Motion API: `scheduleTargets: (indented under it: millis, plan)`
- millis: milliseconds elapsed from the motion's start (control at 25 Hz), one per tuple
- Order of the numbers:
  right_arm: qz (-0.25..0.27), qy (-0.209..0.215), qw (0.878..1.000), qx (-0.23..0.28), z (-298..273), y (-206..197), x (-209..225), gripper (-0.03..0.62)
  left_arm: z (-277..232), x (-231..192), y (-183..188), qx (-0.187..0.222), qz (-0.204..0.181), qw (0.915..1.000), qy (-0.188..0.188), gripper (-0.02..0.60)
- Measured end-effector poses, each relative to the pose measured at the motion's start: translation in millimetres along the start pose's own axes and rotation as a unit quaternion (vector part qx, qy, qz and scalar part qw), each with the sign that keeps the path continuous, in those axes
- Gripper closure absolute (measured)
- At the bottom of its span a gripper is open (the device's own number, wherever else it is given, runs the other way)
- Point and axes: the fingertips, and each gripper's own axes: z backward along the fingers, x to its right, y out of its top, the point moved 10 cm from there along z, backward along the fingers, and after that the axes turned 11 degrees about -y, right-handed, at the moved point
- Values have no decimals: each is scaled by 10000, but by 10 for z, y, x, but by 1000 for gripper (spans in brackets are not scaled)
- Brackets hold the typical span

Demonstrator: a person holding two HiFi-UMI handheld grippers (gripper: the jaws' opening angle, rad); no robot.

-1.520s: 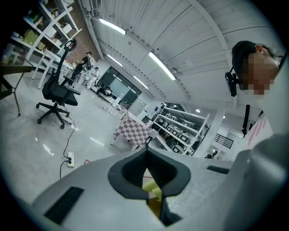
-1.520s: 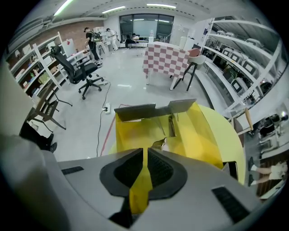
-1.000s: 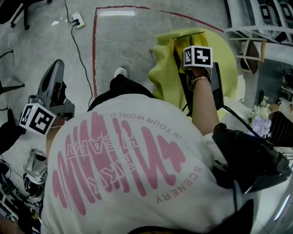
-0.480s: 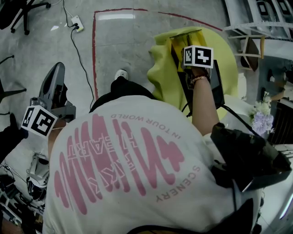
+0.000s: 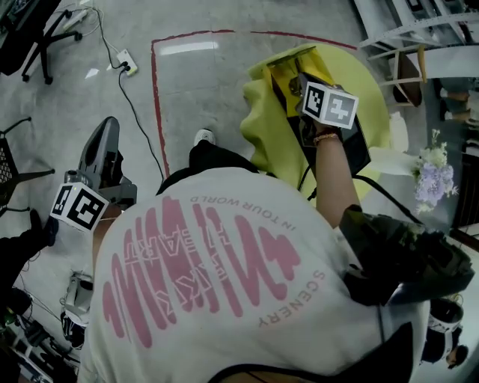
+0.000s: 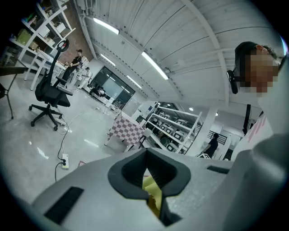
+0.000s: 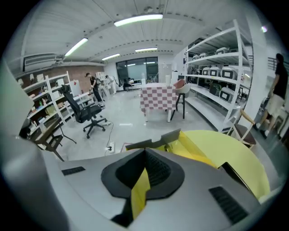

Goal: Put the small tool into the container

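I see no small tool in any view. A yellow open box point(image 5: 288, 69) stands at the near edge of a round yellow-covered table point(image 5: 365, 71); in the right gripper view the box point(image 7: 192, 146) lies just beyond the jaws, its grey flap raised. My right gripper point(image 5: 299, 81) hovers over that box with its jaws closed together and nothing between them point(image 7: 145, 152). My left gripper point(image 5: 107, 133) hangs out at the person's left side over bare floor, jaws together point(image 6: 145, 151) and holding nothing.
A black flat item point(image 5: 358, 146) lies on the table under the right forearm. A red line point(image 5: 155, 97) marks the floor, with a power strip point(image 5: 125, 61) and cable nearby. An office chair point(image 5: 37, 22) is far left, white shelving point(image 5: 419, 30) far right, flowers point(image 5: 434, 183) at the right.
The right gripper has tilted and shifted slightly right over the yellow box. The left gripper stays at the person's side. The head camera has swung a little.
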Motion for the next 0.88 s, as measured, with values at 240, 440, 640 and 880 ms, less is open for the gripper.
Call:
scheduleTargets:
  millis: [240, 440, 640, 880]
  plan:
    - [-763, 780, 9855, 1298, 582, 71, 83, 589, -5, 190, -6, -9, -130, 9995, -294, 574]
    - [-974, 977, 9658, 2197, 1130, 83, 168, 589, 14, 373, -41, -17, -252, 9981, -554, 574]
    - [-1119, 1008, 9552, 2547, 1565, -81, 228, 589, 71, 560, -141, -63, -263, 9969, -741, 574]
    - [-1069, 883, 9597, 2443, 1857, -466, 279, 589, 225, 729, -313, -211, -208, 9958, -867, 574]
